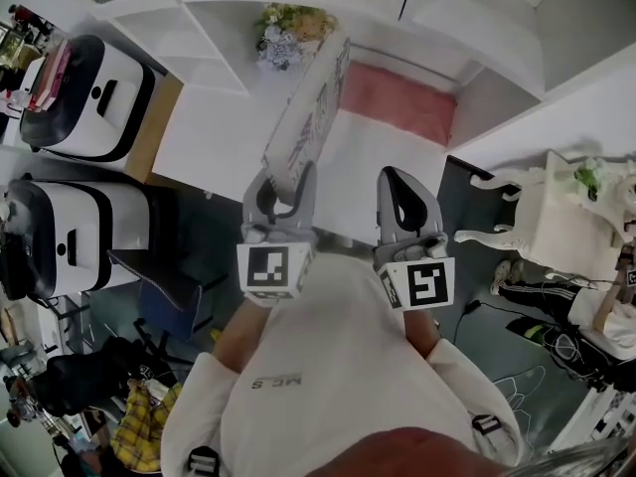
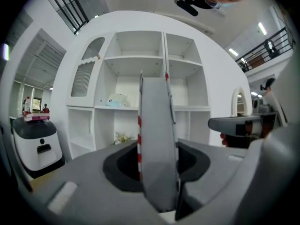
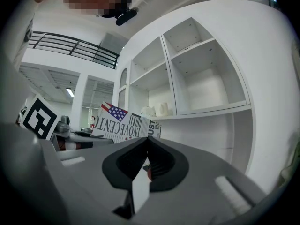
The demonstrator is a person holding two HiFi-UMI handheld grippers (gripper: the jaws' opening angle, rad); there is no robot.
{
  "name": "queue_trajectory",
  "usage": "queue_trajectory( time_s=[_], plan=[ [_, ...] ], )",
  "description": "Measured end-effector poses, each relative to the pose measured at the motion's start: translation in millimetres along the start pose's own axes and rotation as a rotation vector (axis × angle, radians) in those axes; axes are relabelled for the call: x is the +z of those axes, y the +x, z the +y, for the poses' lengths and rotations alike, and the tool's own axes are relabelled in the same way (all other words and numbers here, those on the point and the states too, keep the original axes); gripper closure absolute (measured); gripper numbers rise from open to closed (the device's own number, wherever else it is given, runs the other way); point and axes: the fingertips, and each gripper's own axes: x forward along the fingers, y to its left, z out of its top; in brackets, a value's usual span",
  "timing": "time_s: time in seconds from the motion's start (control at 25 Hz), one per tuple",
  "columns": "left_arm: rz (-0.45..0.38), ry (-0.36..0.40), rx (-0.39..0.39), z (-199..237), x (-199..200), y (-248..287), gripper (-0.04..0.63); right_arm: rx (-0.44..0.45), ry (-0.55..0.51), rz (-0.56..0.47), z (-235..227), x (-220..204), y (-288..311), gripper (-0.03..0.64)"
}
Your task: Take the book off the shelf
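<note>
Book stands edge-on between the jaws of the left gripper, which press on both sides of its near end. It is clear of the white shelf unit, in front of its open compartments and leaning away toward them. Right gripper hangs just right of it, jaws closed together on nothing. Flowers sit in a far compartment.

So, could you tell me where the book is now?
In the head view, the book is clamped in the left gripper, out in front of the white shelf.
</note>
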Motion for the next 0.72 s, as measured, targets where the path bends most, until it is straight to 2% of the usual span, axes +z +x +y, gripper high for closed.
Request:
queue_trajectory(
  time_s=[0.2,0.56,0.72],
  plan=[
    [0.128,-0.064,-0.034,-7,-43,8,0.437,-0.012,-0.001,0.071,-3,-28,0,0.621],
    [0.260,-0.048,-0.016,-7,-104,13,0.437,-0.079,0.031,0.197,-20,-82,-8,0.621],
    [0.294,-0.047,-0.018,-9,-118,13,0.437,-0.100,0.036,0.248,-26,-102,-11,0.621]
  ],
)
